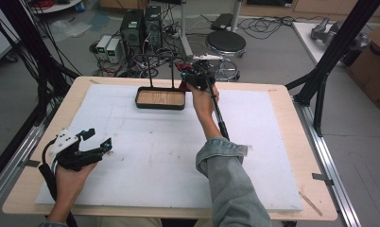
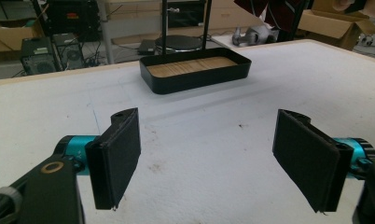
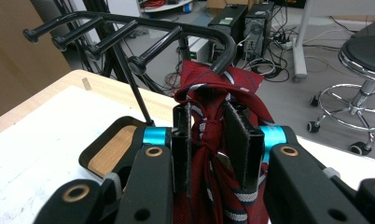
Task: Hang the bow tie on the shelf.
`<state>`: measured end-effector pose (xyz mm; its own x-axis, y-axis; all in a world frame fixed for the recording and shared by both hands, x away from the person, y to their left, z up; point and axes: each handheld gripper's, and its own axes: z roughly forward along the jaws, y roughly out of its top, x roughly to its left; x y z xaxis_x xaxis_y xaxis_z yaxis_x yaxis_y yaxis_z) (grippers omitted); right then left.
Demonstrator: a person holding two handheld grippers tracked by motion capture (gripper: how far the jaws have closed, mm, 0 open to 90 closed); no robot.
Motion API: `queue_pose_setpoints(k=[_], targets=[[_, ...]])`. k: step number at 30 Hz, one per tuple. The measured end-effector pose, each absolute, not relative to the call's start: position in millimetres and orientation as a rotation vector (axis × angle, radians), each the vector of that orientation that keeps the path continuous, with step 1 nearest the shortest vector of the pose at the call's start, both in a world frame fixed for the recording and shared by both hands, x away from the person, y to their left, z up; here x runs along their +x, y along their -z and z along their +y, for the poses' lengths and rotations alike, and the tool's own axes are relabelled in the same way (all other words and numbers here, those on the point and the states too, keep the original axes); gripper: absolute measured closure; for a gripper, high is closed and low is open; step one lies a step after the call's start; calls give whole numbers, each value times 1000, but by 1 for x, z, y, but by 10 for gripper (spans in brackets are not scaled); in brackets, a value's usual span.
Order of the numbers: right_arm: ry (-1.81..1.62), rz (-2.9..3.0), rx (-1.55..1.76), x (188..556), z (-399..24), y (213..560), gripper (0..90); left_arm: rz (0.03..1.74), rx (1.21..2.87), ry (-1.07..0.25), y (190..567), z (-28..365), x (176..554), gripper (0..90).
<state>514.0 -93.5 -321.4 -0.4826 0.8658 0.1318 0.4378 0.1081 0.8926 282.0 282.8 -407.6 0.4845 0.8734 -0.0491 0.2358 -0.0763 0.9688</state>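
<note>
A person's denim sleeve [image 1: 226,175] reaches from the near edge of the white-covered surface [image 1: 155,156], carrying the right gripper [image 3: 211,144] to the far side, where its fingers [image 3: 183,140] are clamped on a red striped tie [image 3: 218,88]. In the right gripper view the tie's knot sits between the pads and its upper fold touches the curved end of a black rack [image 3: 129,28], just below the rack's pegs. The rack rises from a black tray with a wooden floor [image 1: 160,98] at the far middle of the surface. The tie's long axis runs down through the fingers toward the camera, so the bar lies just ahead of and above the grip; any hanging move would likely turn on lifting the fold over that bar. The left gripper [image 1: 96,142] rests near the person's left edge, well apart from the tray, its fingers [image 2: 115,156] spread wide and holding nothing. The right hand [image 1: 202,101] is far nearer the rack.
</note>
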Motion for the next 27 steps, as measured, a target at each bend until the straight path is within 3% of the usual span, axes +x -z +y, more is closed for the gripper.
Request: queue_pose_setpoints(k=[27], targets=[[-1280, 1922, 1221, 525, -81, 334, 722, 980, 1601, -695, 409, 282, 283, 238]])
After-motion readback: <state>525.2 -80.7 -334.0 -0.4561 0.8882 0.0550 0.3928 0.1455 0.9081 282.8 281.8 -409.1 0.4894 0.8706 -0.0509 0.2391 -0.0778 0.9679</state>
